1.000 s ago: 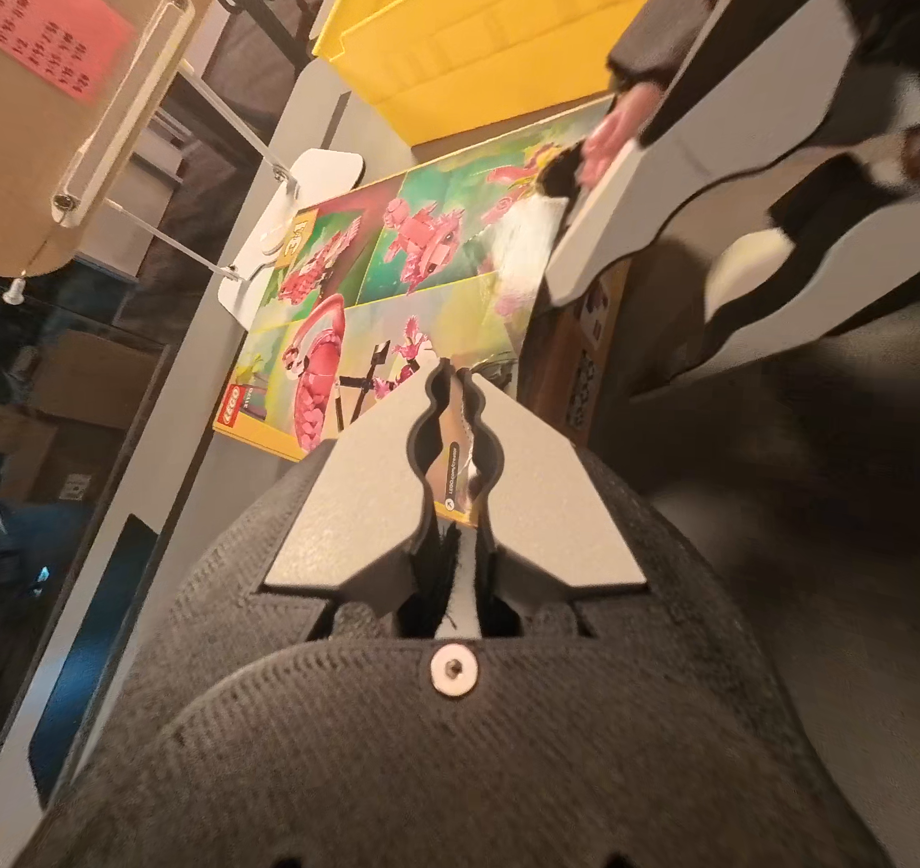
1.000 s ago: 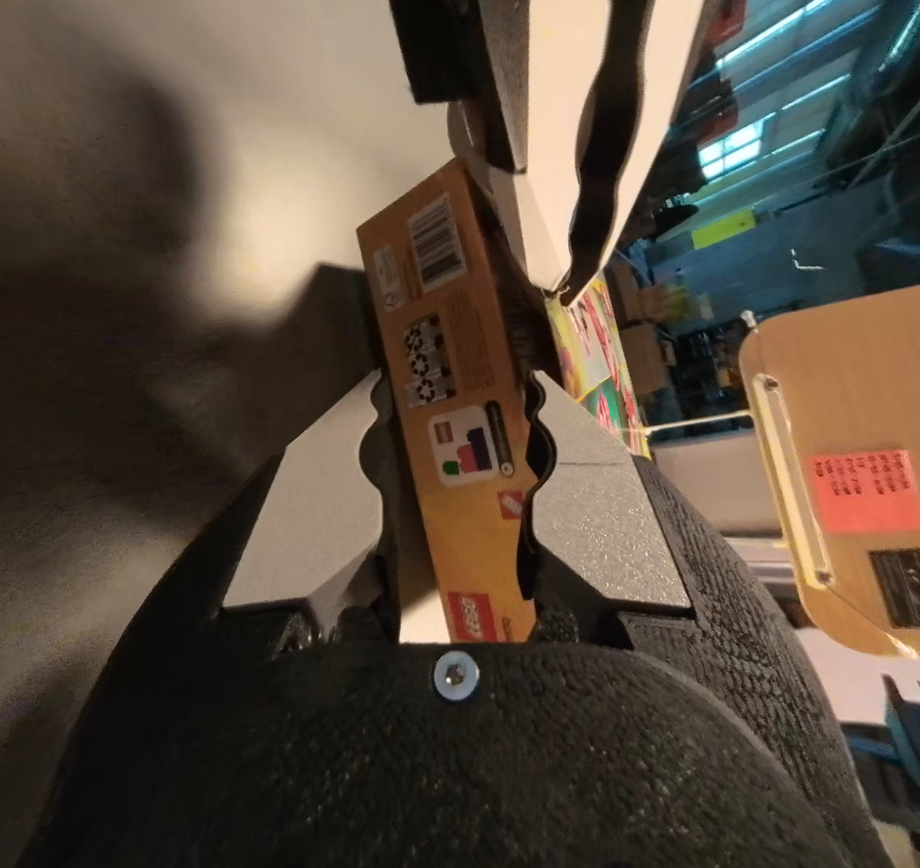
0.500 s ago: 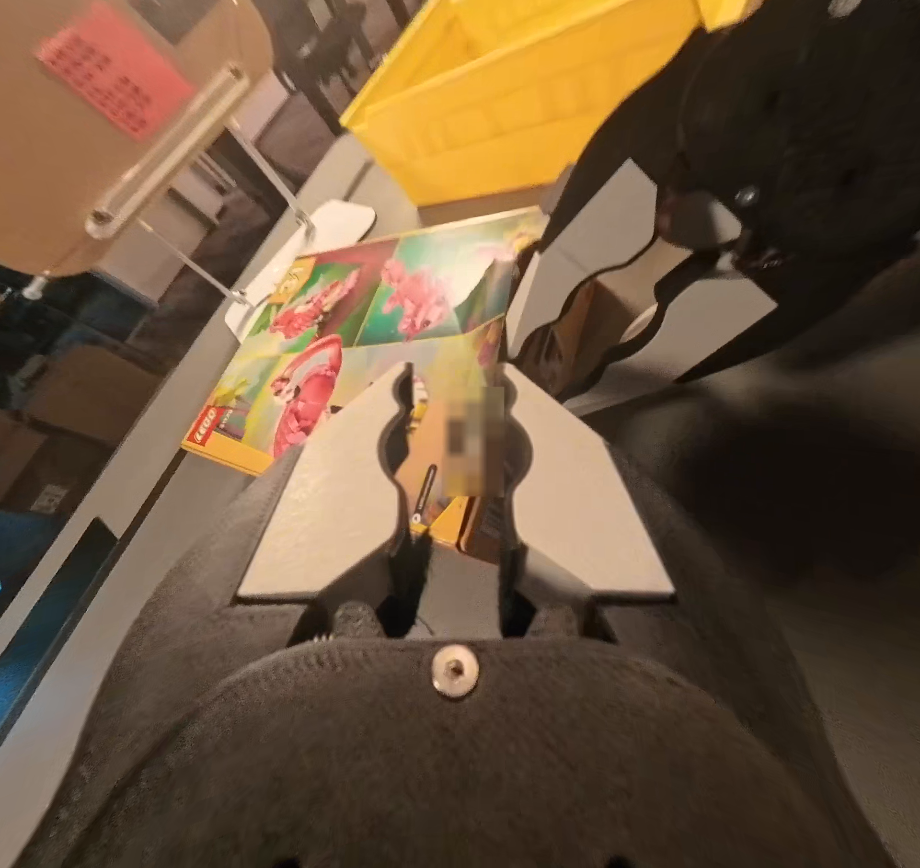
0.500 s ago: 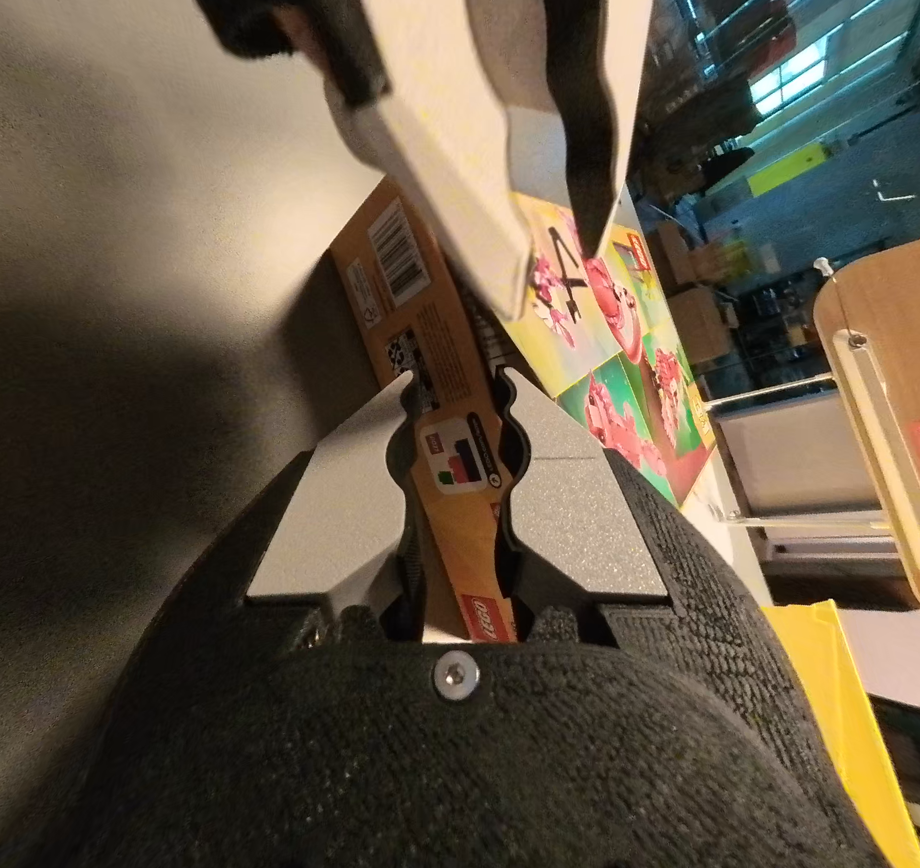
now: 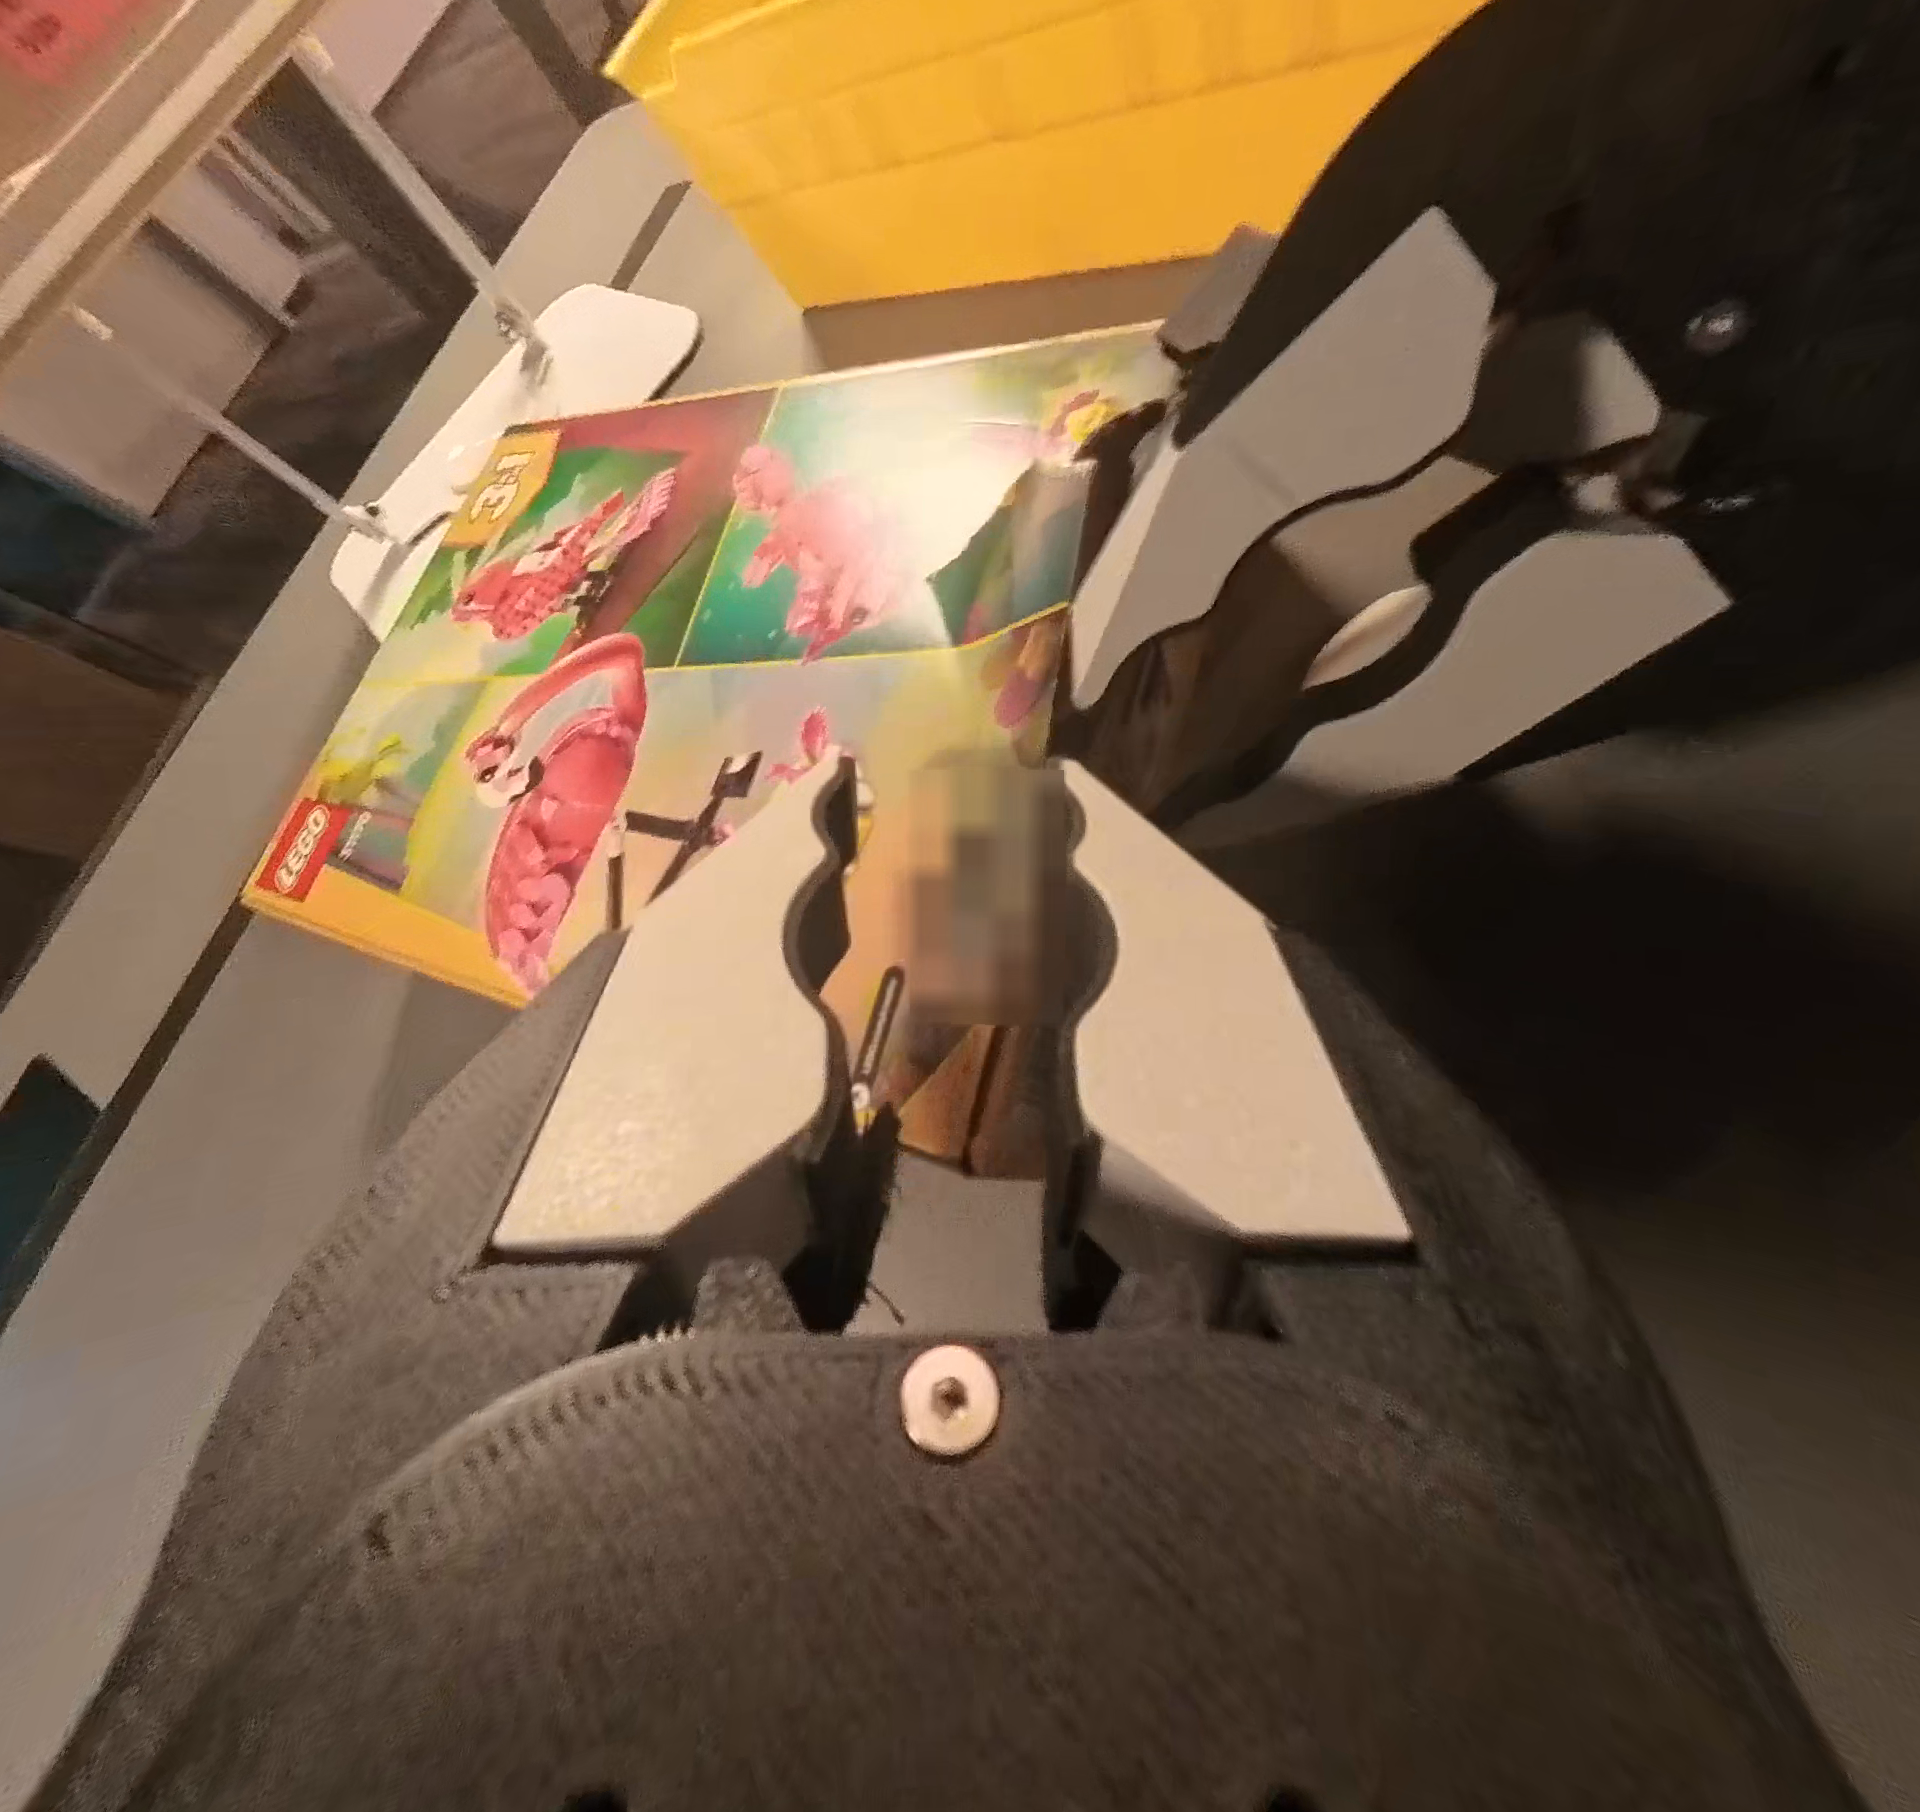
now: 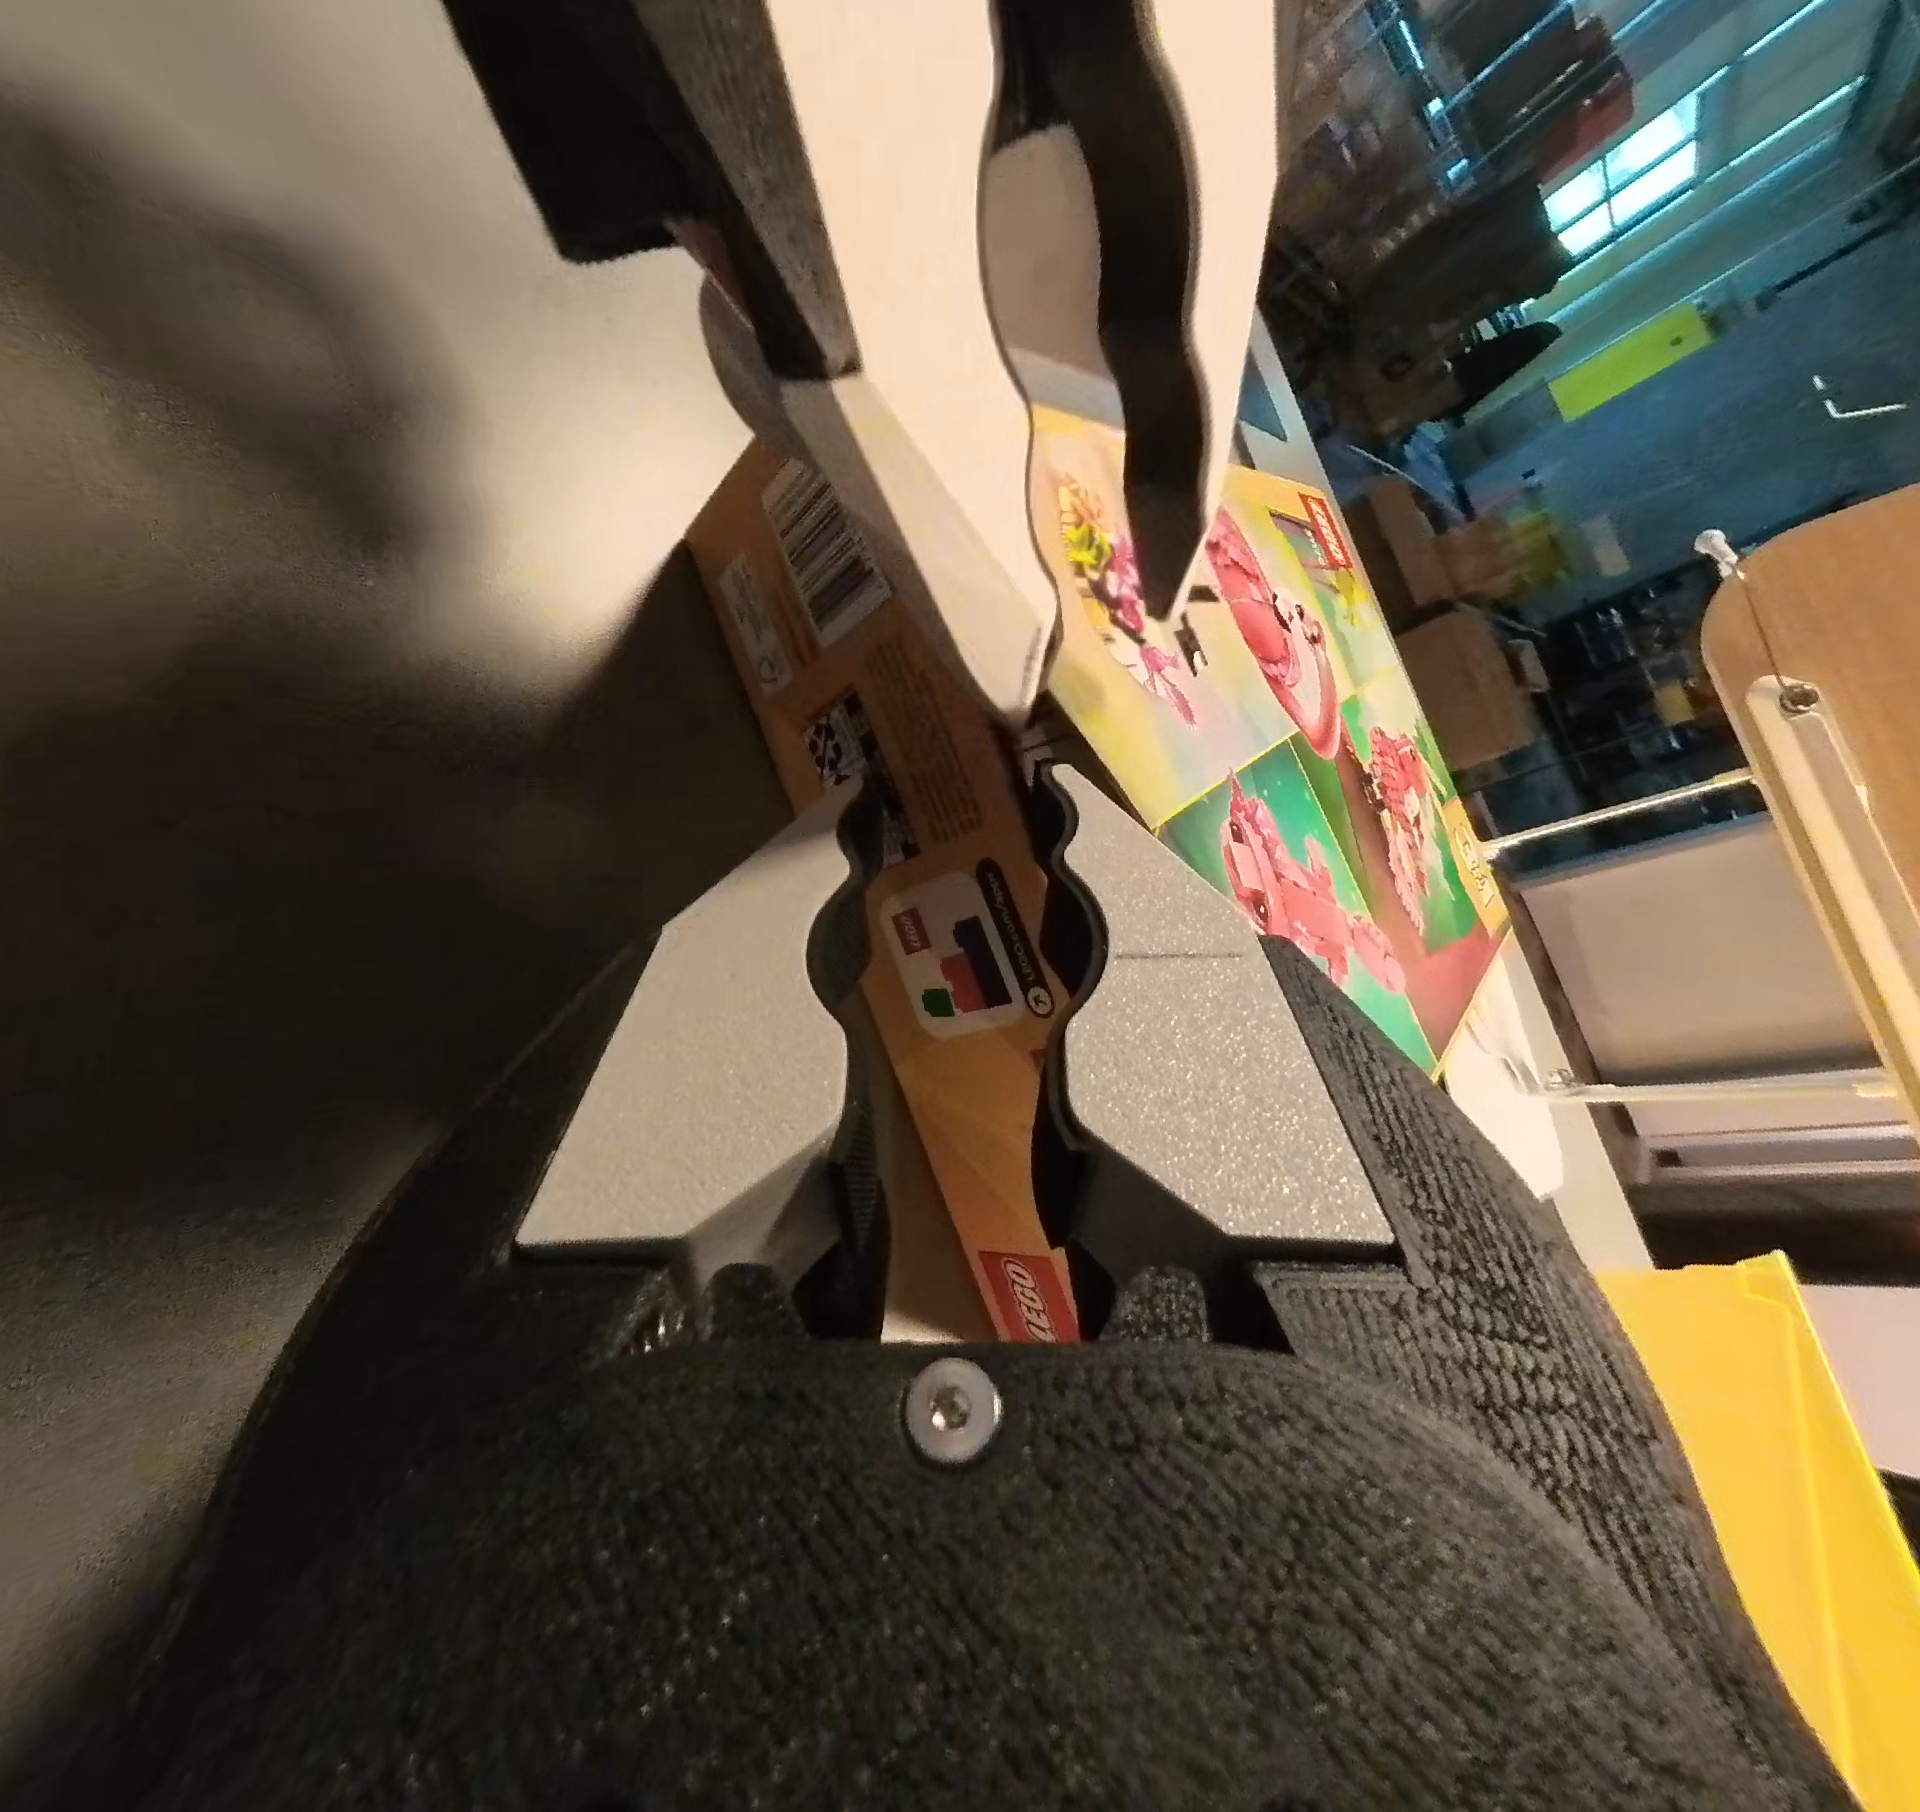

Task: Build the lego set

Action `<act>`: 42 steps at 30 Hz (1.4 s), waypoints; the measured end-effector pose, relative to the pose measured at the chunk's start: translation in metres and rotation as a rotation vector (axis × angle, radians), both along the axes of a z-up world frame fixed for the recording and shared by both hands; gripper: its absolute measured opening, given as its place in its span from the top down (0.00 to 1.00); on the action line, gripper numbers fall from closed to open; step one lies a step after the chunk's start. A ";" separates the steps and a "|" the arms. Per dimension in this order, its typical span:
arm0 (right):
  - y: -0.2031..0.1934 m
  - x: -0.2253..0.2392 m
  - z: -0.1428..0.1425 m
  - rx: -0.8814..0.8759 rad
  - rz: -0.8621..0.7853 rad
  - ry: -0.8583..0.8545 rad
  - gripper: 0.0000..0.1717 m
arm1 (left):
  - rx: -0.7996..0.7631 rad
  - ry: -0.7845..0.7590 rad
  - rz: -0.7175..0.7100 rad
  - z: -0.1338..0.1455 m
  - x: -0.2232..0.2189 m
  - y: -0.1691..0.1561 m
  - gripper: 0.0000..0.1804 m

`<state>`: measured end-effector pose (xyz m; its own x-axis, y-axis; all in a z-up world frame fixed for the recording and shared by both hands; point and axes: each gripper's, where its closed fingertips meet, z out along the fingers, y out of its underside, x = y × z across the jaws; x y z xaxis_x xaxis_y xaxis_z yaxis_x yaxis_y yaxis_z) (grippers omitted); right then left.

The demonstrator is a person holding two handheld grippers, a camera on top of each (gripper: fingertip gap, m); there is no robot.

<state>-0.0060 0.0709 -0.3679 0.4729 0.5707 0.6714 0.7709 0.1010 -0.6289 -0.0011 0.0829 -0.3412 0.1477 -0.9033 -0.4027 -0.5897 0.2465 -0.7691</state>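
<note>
Evidently rigid yet light, the printed cardboard box [image 5: 665, 682] lies flat on the grey tabletop [image 5: 312, 1087]. Right tongs [image 6: 951, 806] clamp its narrow side; left tongs [image 5: 951, 806] stand parted over its near corner, gripping nothing.

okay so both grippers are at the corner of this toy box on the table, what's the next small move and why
Probably close the left gripper on the box corner before lifting. The right gripper has its jaws closed across the box's tan side panel, while the left's jaws stand apart around the near corner without visibly pressing it. The box looks flat on the table, so a one-sided lift could tilt it.
</note>
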 end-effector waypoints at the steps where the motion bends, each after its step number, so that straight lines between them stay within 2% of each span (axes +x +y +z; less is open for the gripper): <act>1: 0.000 0.000 0.000 -0.001 0.001 0.001 0.84 | 0.019 0.018 -0.004 -0.001 0.001 -0.001 0.83; 6: 0.000 0.000 0.000 -0.021 -0.001 -0.017 0.84 | 0.222 0.177 0.045 -0.001 0.006 0.010 0.82; 8: -0.001 0.000 0.000 -0.043 0.004 -0.020 0.85 | 0.333 0.249 0.071 -0.003 0.010 0.013 0.86; 11: -0.002 0.002 0.000 -0.056 0.018 -0.017 0.86 | 0.316 0.227 0.116 -0.003 0.011 0.012 0.86; 13: -0.002 0.001 0.000 -0.057 0.024 -0.022 0.87 | 0.303 0.216 0.103 -0.006 0.010 0.007 0.92; 15: -0.002 0.001 0.000 -0.052 0.033 -0.022 0.87 | 0.353 0.176 0.110 -0.006 0.012 0.005 0.97; 21: -0.003 0.002 0.000 -0.087 0.032 -0.021 0.89 | 0.426 0.065 0.150 0.000 0.013 0.004 1.00; 25: -0.003 0.002 0.001 -0.064 0.039 -0.020 0.89 | 0.312 -0.023 0.135 0.001 0.013 0.002 1.00; 30: -0.004 0.001 0.000 -0.077 0.039 -0.022 0.89 | 0.430 0.013 0.150 0.000 0.013 0.002 1.00; 34: -0.006 0.001 0.000 -0.105 0.046 -0.003 0.91 | 0.489 0.110 0.149 -0.004 0.012 0.002 1.00; 36: -0.008 0.000 0.001 -0.129 0.058 0.020 0.92 | 0.453 0.153 0.154 -0.005 0.008 0.003 0.96; 40: -0.012 -0.001 0.000 -0.104 0.073 -0.008 0.92 | 0.350 0.228 0.185 -0.004 0.002 0.009 0.81; 42: -0.014 -0.003 0.000 -0.095 0.085 -0.016 0.94 | 0.361 0.258 0.128 -0.010 0.004 0.005 0.95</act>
<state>-0.0090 0.0574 -0.3676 0.4097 0.6697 0.6194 0.7722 0.1069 -0.6264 0.0033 0.0874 -0.3509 0.1030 -0.6797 -0.7262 -0.7936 0.3840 -0.4720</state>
